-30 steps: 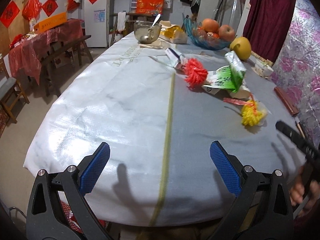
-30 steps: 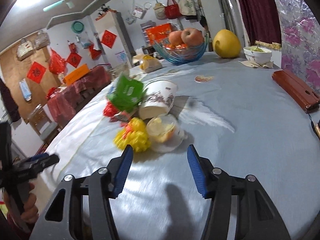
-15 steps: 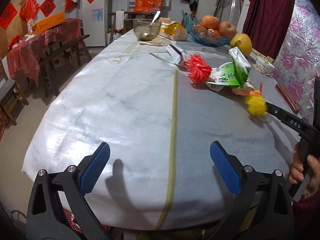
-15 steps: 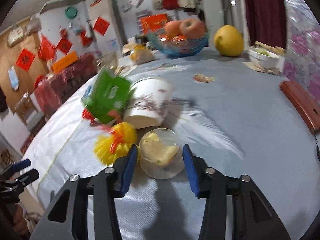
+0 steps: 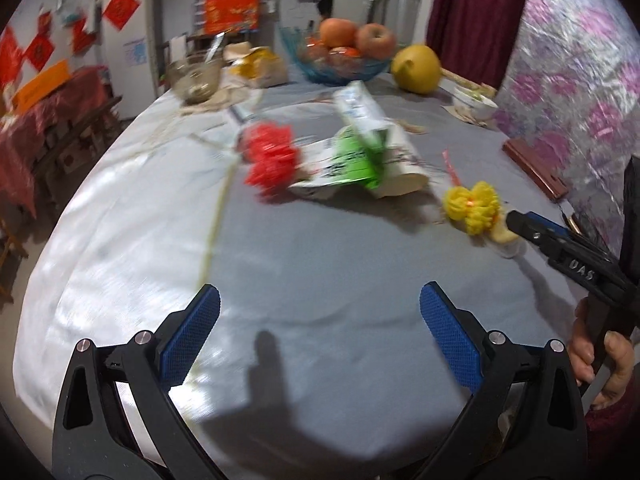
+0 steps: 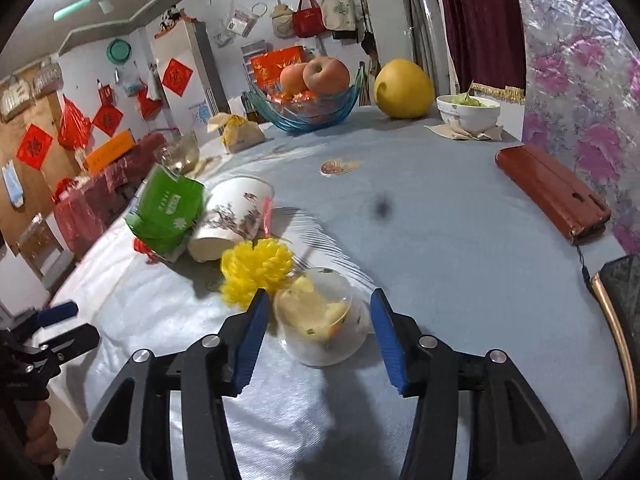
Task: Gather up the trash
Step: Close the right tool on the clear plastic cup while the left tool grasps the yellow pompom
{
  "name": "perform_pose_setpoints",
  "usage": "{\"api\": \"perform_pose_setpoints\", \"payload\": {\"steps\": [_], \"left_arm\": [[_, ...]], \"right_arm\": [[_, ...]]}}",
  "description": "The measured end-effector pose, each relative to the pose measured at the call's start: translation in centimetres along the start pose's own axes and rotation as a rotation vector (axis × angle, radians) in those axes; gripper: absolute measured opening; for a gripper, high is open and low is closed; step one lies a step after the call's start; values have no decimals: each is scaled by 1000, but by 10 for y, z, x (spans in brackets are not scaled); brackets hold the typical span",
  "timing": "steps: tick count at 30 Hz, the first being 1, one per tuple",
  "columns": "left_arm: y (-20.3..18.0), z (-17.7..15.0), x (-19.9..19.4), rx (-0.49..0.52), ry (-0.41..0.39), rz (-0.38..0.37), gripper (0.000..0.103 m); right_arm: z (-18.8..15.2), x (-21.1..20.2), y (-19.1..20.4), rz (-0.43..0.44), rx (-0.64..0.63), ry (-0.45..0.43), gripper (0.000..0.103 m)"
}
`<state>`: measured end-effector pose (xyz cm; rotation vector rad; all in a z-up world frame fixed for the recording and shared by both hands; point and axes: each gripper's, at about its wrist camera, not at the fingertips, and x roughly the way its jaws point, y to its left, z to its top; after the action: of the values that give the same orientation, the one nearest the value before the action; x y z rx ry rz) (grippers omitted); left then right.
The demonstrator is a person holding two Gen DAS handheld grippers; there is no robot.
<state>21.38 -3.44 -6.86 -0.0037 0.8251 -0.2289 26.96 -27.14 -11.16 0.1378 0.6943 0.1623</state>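
right tongs [image 6: 318, 330] wide open, blue pads either side of a clear plastic cup [image 6: 320, 318] w/ food scraps lying on its side on the bench [image 6: 440, 240]; pads not touching it. yellow pom-pom [image 6: 256, 270] just beside cup on the left, paper cup [image 6: 232, 220] and green carton [image 6: 168, 212] tipped over behind it. left tongs [image 5: 320, 320] wide open, holding nothing, over bare cloth near bench edge, well apart from the trash. red pom-pom [image 5: 270, 160] beside carton, blurred.
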Motion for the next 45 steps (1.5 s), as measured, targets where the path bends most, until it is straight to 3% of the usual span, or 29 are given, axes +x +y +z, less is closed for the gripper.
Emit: {"api": "perform_pose_setpoints", "payload": {"steps": [12,14,17,21,26,28,31,32,39,45], "left_arm": [[-36,14,27,58,46,-12,96],[-42,18,30,63,50,-26,96],[-57,24,34,96,42,-32,96],[-82,37,46,131,32,-62,96],[-102,51,69,132,41,-92,96],[-106,54,72,138,29,-90,91],[-113,56,81,160,28,-81,65],[-113,55,84,159,43,-97,45],[-92,47,56,122,-3,-123,42],[-52,31,7,62,-63,-70,42]], "right_arm": [[0,12,3,77,-19,47,49],[3,7,-8,90,28,19,48],[11,-10,-27,8,60,-68,48],[18,-18,-56,31,140,-86,48],[18,-13,-63,62,164,-78,48],[18,-13,-63,59,160,-80,48],[17,-12,-63,65,165,-79,49],[17,-11,-62,67,166,-78,49],[16,-14,-53,86,157,-81,49],[17,-27,-38,121,127,-108,48]]}}
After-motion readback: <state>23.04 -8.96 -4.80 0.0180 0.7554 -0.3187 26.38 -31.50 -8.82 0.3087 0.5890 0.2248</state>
